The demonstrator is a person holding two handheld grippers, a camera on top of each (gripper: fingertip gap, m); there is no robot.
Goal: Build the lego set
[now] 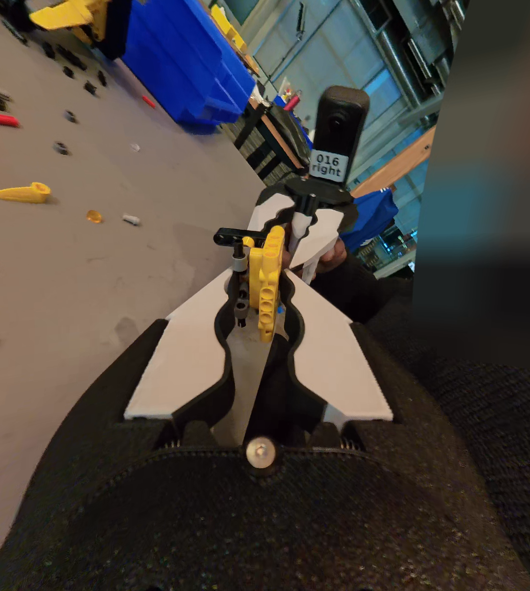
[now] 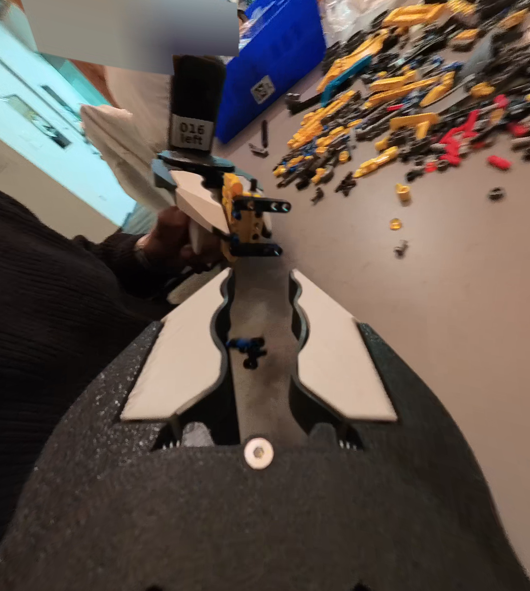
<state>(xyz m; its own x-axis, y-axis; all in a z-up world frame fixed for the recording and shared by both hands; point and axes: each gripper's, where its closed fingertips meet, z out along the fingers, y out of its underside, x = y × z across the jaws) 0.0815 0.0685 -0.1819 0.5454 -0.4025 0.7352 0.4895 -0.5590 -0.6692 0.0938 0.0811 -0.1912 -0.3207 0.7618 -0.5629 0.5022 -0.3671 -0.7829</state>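
Note:
My left gripper [image 1: 260, 271] is shut on a yellow holed-beam assembly [image 1: 265, 287], held above the grey table [image 1: 81, 303]. A black beam [image 1: 231, 236] and grey and black pins [image 1: 240, 303] stick out on its left side. In the right wrist view the same assembly [image 2: 244, 224] shows two black beams pointing right. My right gripper [image 2: 261, 271] is open and empty, its tips just short of the assembly. A small black and blue pin cluster [image 2: 247, 350] lies on the table between its fingers. The right gripper's black camera [image 1: 342, 118] stands behind the assembly in the left wrist view.
A blue bin [image 2: 270, 64] stands at the table's back; it also shows in the left wrist view [image 1: 187, 64]. A big pile of yellow, black and red pieces [image 2: 417, 96] covers the far right. Loose bits lie about: a yellow curved piece [image 1: 20, 193], red pins [image 1: 0, 119], an orange stud [image 1: 94, 216]. My two grippers' fingertips are within a few centimetres of each other. The orange stud [image 1: 94, 216] lies around 9 cm away from my right fingertips.

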